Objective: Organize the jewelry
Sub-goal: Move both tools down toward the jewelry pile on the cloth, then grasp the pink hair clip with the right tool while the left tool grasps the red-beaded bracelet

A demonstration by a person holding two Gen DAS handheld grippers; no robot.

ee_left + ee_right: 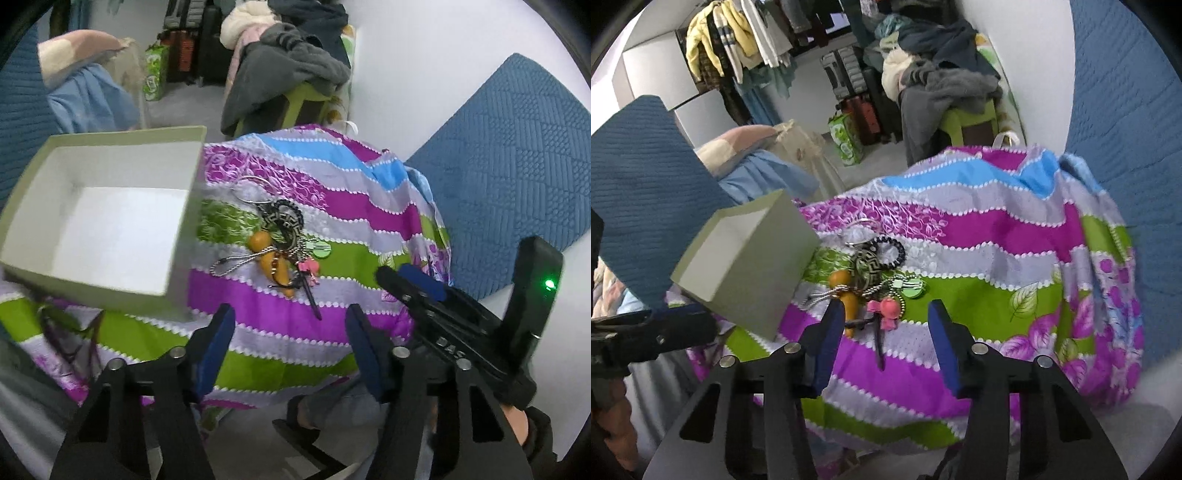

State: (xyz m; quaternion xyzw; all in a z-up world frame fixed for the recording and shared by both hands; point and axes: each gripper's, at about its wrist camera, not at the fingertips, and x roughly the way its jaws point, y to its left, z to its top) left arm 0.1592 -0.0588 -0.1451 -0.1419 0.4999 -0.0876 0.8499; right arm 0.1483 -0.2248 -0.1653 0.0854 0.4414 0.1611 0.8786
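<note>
A pile of jewelry and trinkets (pixel 279 245) lies on a striped purple, green and blue cloth (pixel 332 206): orange gourd charms, a black patterned ring, ball chains, a green tag, a pink charm. It also shows in the right wrist view (pixel 875 284). An open, empty pale green box (pixel 107 218) stands left of the pile, also seen in the right wrist view (pixel 746 266). My left gripper (pixel 290 321) is open, just short of the pile. My right gripper (pixel 886 317) is open, close in front of the pink charm (pixel 886 308).
The right gripper's body (pixel 461 325) sits at the cloth's right edge. A blue quilted mat (pixel 517 166) lies on the floor to the right. Behind are a green stool piled with clothes (pixel 956 96), suitcases (pixel 849 81) and hanging garments (pixel 738 40).
</note>
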